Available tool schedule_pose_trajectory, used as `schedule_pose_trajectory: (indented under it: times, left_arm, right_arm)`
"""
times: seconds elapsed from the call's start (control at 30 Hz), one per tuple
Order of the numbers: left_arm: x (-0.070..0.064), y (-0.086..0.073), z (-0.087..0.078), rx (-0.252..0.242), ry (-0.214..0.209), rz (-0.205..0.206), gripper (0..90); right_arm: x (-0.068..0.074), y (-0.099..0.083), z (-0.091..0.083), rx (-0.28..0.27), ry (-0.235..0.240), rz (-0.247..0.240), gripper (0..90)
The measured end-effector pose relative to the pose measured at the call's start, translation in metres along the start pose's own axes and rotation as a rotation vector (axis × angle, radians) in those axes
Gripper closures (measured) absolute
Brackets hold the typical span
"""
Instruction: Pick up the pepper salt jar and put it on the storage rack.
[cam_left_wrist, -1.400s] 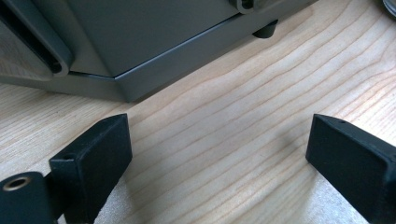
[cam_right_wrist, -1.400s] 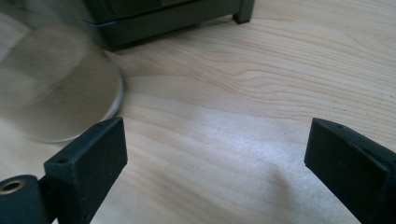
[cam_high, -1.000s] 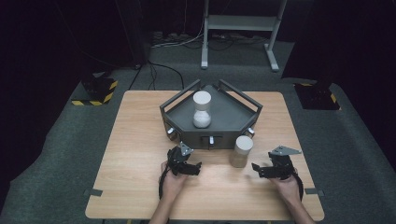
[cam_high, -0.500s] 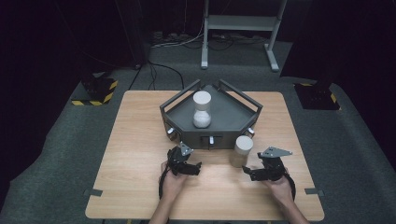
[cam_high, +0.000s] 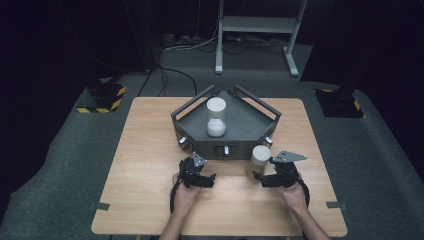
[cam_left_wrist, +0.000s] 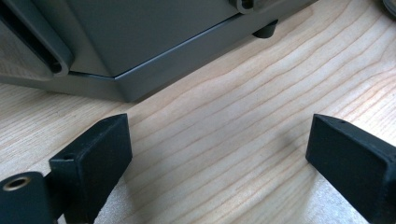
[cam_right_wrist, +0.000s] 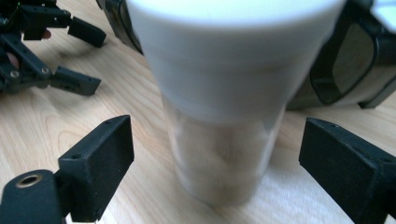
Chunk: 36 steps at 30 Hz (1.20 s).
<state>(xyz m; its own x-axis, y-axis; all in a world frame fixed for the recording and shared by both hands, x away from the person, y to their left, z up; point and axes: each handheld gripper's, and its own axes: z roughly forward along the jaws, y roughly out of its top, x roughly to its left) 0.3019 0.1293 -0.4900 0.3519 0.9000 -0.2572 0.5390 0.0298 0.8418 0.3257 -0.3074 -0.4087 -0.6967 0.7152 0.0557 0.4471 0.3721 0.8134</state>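
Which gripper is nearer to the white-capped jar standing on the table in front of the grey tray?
Right. The right gripper has its open jaws either side of the jar, not touching. The left gripper rests open farther off, to the jar's left.

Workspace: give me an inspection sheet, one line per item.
Surface: wooden table, bare grain.
Job's things: white-capped jar upright on the table before the grey tray; a second white jar upright inside the tray.
Clutter: nothing seen.
Grippers: right gripper open, jaws either side of the near jar, apart from it; left gripper open over bare wood by the tray.
Cables: cords on the floor behind the table.
Surroundings: dark room, grey carpet, metal stand, striped floor blocks.
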Motion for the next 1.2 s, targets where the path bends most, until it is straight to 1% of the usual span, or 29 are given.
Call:
schedule_pose_trajectory:
  times: [0.23,0.5,0.8,1.03,1.2]
  left_arm:
    - [0.000,0.000,0.000,0.000,0.000,0.000,7.1]
    - [0.000,0.000,0.000,0.000,0.000,0.000,7.0]
    - [0.000,0.000,0.000,0.000,0.000,0.000,7.1]
    - [0.000,0.000,0.000,0.000,0.000,0.000,7.0]
    - [0.000,0.000,0.000,0.001,0.000,0.001,7.0]
  right_arm:
    - [0.002,0.010,0.005,-0.016,-0.008,-0.002,13.8]
    - [0.003,0.015,0.008,-0.033,-0.012,-0.001,21.3]
    - [0.004,0.013,0.010,-0.042,-0.016,-0.002,27.9]
    - [0.004,0.012,0.008,-0.056,-0.021,0.001,32.6]
    - [0.004,0.011,0.007,-0.062,-0.024,-0.002,33.5]
